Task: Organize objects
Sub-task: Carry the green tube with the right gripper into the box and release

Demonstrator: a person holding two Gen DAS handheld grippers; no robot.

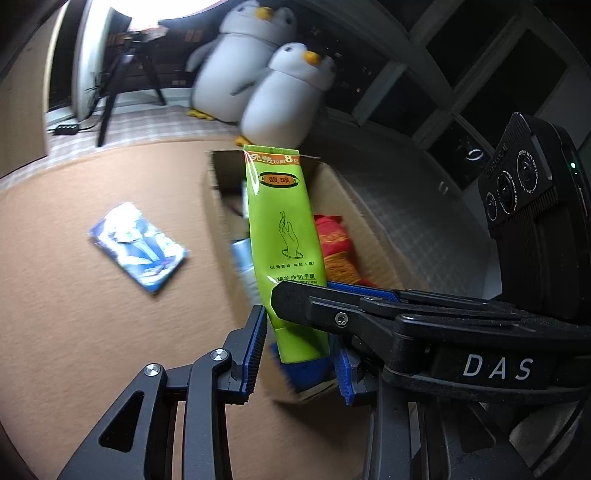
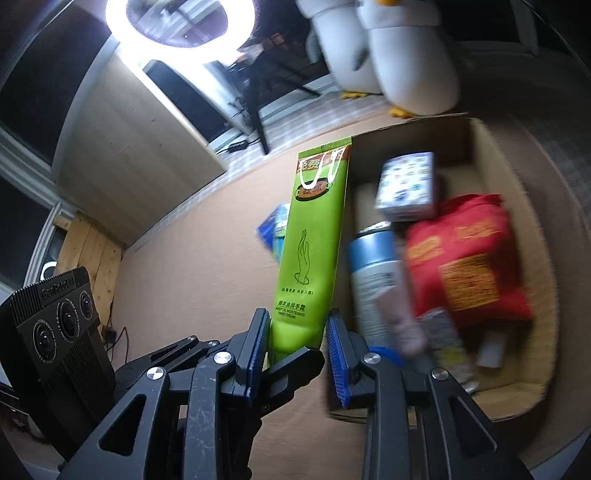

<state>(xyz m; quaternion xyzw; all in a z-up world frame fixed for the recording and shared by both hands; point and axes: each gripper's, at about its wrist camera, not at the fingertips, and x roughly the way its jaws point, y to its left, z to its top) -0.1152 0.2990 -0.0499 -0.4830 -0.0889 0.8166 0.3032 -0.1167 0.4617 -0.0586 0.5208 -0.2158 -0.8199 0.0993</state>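
A green hand-cream tube (image 1: 284, 236) stands upright between both grippers, over the near end of an open cardboard box (image 1: 373, 225). My left gripper (image 1: 299, 347) has its blue pads on either side of the tube's cap end. My right gripper (image 2: 299, 343) holds the same tube (image 2: 314, 251) near its base; its finger crosses the left wrist view (image 1: 332, 306). The box (image 2: 517, 173) holds a red pouch (image 2: 469, 258), a blue-capped can (image 2: 373, 273), a small printed carton (image 2: 406, 184) and other tubes. A blue card pack (image 1: 140, 247) lies on the brown floor to the left.
Two plush penguins (image 1: 266, 81) sit behind the box. A tripod (image 1: 122, 81) and a lit ring lamp (image 2: 181, 22) stand at the back left. A wooden cabinet (image 2: 129, 155) is to the left. A grey patterned mat (image 1: 417, 221) lies right of the box.
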